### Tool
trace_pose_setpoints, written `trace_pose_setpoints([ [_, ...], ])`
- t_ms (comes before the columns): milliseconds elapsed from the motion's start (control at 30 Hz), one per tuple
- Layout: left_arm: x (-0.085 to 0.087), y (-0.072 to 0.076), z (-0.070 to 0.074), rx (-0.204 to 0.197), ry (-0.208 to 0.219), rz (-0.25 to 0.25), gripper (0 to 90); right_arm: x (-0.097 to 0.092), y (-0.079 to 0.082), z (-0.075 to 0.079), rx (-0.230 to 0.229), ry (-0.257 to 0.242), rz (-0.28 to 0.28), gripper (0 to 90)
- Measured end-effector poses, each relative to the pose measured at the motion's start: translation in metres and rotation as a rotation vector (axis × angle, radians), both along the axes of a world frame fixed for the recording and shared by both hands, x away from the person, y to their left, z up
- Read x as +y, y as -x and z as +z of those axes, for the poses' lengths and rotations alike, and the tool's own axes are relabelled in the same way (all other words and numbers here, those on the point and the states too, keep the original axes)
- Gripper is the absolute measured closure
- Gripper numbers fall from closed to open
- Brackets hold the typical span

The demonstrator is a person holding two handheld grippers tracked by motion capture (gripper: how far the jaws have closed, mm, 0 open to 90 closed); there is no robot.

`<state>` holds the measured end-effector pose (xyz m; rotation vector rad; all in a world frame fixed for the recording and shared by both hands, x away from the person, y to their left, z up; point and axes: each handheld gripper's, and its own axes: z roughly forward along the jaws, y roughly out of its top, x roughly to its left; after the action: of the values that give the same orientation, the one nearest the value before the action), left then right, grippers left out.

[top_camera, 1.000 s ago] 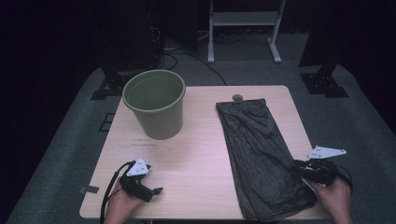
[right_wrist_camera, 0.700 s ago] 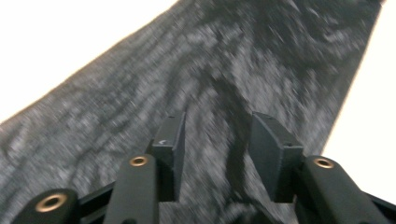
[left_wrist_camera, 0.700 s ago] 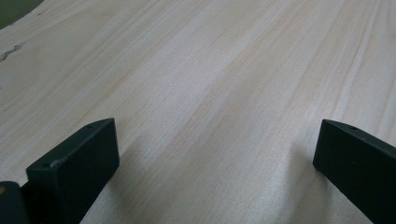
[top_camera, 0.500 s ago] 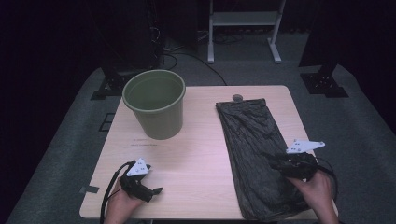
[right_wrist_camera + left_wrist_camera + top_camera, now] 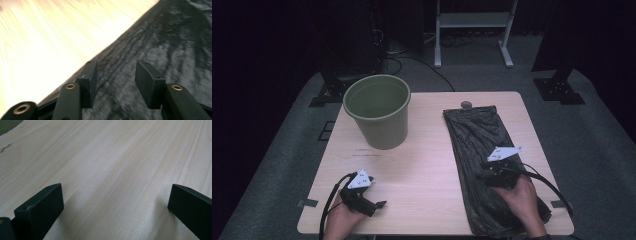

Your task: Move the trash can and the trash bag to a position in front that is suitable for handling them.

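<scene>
1. Bag (image 5: 482, 150), black and flattened, is lying along the table's (image 5: 422, 165) right edge, its long axis running front to back.
2. Right gripper (image 5: 488, 170) is hovering over the bag's near half, jaws having just been opening, nothing between them.
3. Left gripper (image 5: 379, 204) is resting at the front-left corner, jaws wide apart, farther from the bag.

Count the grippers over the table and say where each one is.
2. The left gripper rests near the table's front left edge, jaws wide apart over bare wood. The right gripper is above the black bag, jaws apart, nothing between them.
</scene>
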<state>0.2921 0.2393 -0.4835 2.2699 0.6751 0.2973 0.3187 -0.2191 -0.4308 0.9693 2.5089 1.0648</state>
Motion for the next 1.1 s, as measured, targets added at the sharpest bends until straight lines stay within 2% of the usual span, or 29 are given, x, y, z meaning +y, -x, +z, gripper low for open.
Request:
trace_pose_setpoints([
  [67,0.000,0.000,0.000,0.000,0.000,0.000,0.0,0.003,-0.001,-0.003,0.005,-0.010,0.001,47.6],
  [100,0.000,0.000,0.000,0.000,0.000,0.000,0.0,0.010,-0.004,-0.009,0.012,0.009,-0.012,41.5],
  [167,0.000,0.000,0.000,0.000,0.000,0.000,0.0,0.013,-0.005,-0.011,0.011,0.020,-0.015,39.5],
  [267,0.000,0.000,0.000,0.000,0.000,0.000,0.0,0.029,-0.011,-0.023,0.029,0.024,-0.011,33.2],
  [400,0.000,0.000,0.000,0.000,0.000,0.000,0.0,0.035,-0.014,-0.031,0.029,0.021,-0.019,31.1],
  [433,0.000,0.000,0.000,0.000,0.000,0.000,0.0,0.037,-0.016,-0.036,0.026,0.047,-0.032,30.5],
  [500,0.000,0.000,0.000,0.000,0.000,0.000,0.0,0.038,-0.016,-0.041,0.025,0.067,-0.031,31.5],
  [567,0.000,0.000,0.000,0.000,0.000,0.000,0.0,0.038,-0.017,-0.043,0.020,0.066,-0.031,32.5],
  [600,0.000,0.000,0.000,0.000,0.000,0.000,0.0,0.038,-0.016,-0.043,0.019,0.054,-0.025,41.5],
  [667,0.000,0.000,0.000,0.000,0.000,0.000,0.0,0.037,-0.015,-0.042,0.017,0.049,-0.021,52.2],
  [767,0.000,0.000,0.000,0.000,0.000,0.000,0.0,0.035,-0.012,-0.043,0.005,0.033,-0.022,65.9],
  [800,0.000,0.000,0.000,0.000,0.000,0.000,0.0,0.035,-0.012,-0.043,0.005,0.033,-0.022,65.9],
  [833,0.000,0.000,0.000,0.000,0.000,0.000,0.0,0.029,-0.011,-0.043,0.006,0.026,-0.019,76.6],
  [900,0.000,0.000,0.000,0.000,0.000,0.000,0.0,0.024,-0.011,-0.042,0.012,0.028,-0.017,83.3],
  [967,0.000,0.000,0.000,0.000,0.000,0.000,0.0,0.022,-0.009,-0.041,0.010,0.054,-0.008,87.5],
  [1100,0.000,0.000,0.000,0.000,0.000,0.000,0.0,0.017,-0.006,-0.040,0.006,0.063,0.009,89.1],
])
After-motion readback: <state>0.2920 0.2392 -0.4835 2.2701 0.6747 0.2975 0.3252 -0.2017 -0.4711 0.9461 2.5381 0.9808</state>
